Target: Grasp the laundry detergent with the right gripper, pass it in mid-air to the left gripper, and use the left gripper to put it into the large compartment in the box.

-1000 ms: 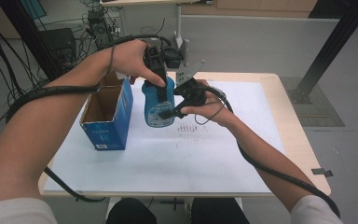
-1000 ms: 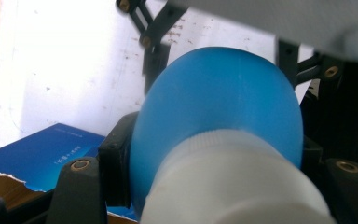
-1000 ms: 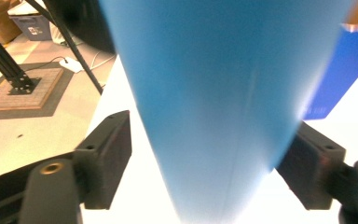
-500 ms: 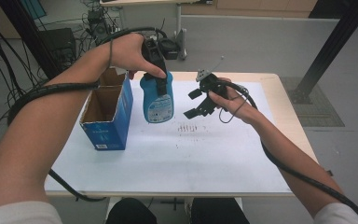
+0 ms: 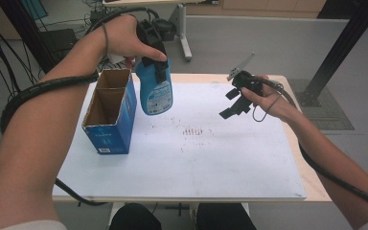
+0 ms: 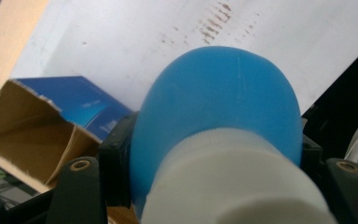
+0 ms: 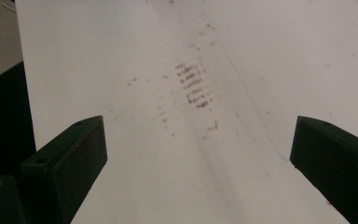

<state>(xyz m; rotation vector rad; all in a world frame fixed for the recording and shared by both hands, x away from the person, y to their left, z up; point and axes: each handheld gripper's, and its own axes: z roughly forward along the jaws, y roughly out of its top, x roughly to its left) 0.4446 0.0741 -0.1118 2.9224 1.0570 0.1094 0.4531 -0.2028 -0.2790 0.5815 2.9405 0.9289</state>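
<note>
We can read no word or number anywhere. The blue bottle (image 5: pixel 155 93), upper middle of the high view, carries a pale label with print too small and blurred to make out, and the blue box (image 5: pixel 110 136) at the left of that view has a small white patch low on its front and faint pale lettering on its side, seen also at the left of the left gripper view (image 6: pixel 81 105), equally illegible. The reddish-brown marks on the white table (image 5: pixel 249 163) are smudges, not writing.
</note>
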